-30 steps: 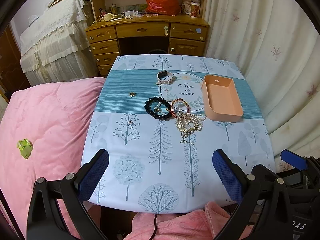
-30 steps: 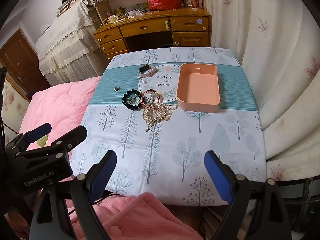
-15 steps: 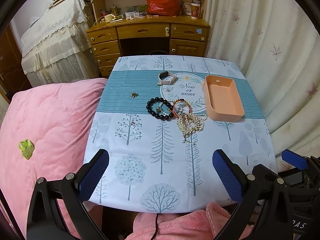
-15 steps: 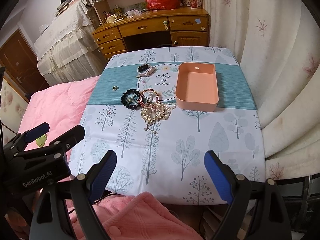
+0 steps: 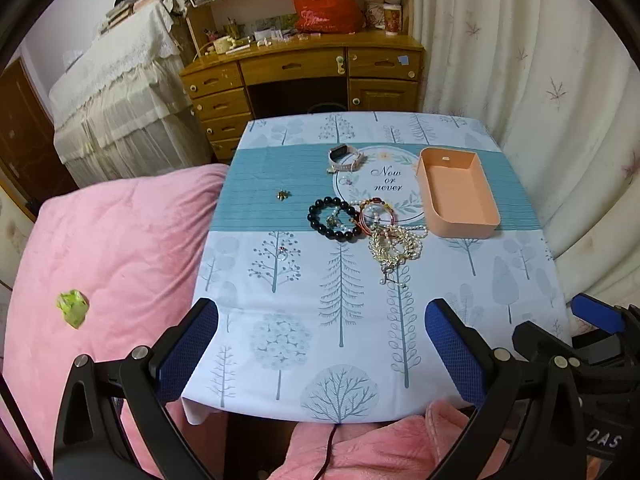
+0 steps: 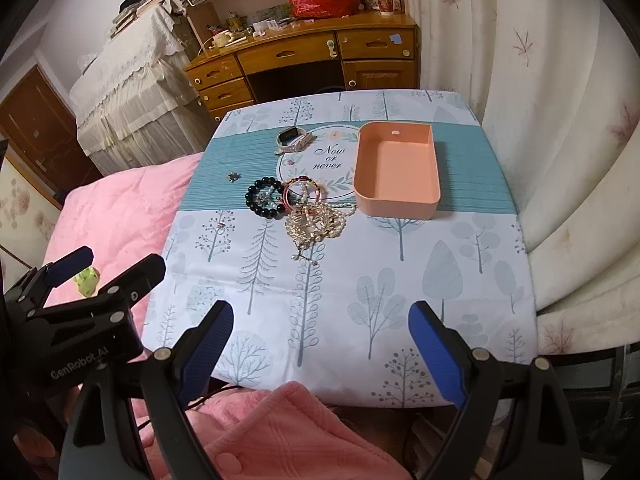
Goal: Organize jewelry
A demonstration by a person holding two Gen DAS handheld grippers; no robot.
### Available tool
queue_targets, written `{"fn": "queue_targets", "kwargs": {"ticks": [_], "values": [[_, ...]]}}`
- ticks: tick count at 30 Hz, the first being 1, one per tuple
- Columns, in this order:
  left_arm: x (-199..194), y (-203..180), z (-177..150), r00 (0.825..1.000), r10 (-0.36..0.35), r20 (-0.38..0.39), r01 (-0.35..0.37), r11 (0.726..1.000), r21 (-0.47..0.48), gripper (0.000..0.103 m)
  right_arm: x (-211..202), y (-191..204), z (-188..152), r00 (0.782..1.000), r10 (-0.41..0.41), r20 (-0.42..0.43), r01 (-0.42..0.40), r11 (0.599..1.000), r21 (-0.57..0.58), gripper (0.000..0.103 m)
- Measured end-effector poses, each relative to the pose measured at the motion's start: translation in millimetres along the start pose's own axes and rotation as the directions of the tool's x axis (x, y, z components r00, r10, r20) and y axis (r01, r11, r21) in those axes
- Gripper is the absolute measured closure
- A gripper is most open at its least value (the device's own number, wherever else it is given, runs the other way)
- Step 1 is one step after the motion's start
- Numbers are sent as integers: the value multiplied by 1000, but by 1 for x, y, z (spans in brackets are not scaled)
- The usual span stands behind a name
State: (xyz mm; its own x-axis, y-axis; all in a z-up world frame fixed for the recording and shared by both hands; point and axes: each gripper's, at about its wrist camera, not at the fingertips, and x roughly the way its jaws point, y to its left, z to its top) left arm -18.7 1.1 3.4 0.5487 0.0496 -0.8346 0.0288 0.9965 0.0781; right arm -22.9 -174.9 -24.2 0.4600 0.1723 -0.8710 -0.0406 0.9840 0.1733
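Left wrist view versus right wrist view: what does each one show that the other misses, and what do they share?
Only the left wrist view shows the left gripper head-on, jaws open, with part of the right gripper's body at the right edge. Only the right wrist view shows the right gripper head-on, jaws open, and a brown door clearly. Both show the empty peach tray, black bead bracelet, red bangle, pearl necklace pile, watch, small charm, tiny ring, pink blanket and wooden desk.
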Motion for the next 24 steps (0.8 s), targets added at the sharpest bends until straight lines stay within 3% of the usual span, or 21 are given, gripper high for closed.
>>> {"fn": "queue_targets", "kwargs": {"ticks": [8, 14, 18, 24], "values": [[-19, 0, 1, 998, 35, 43, -37, 998, 41, 1, -12, -1, -1, 998, 22, 51, -24, 999, 34, 13], [-10, 5, 0, 1000, 13, 0, -13, 1000, 22, 1, -5, -7, -4, 996, 82, 45, -84, 996, 44, 13], [-3, 14, 6, 1000, -26, 3, 26, 1000, 3, 1, -10, -11, -4, 987, 66, 148, -67, 998, 1, 13], [18, 36, 11, 1000, -18, 23, 17, 999, 44, 1, 8, -11, -7, 971, 36, 238, -9, 993, -116, 13]]}}
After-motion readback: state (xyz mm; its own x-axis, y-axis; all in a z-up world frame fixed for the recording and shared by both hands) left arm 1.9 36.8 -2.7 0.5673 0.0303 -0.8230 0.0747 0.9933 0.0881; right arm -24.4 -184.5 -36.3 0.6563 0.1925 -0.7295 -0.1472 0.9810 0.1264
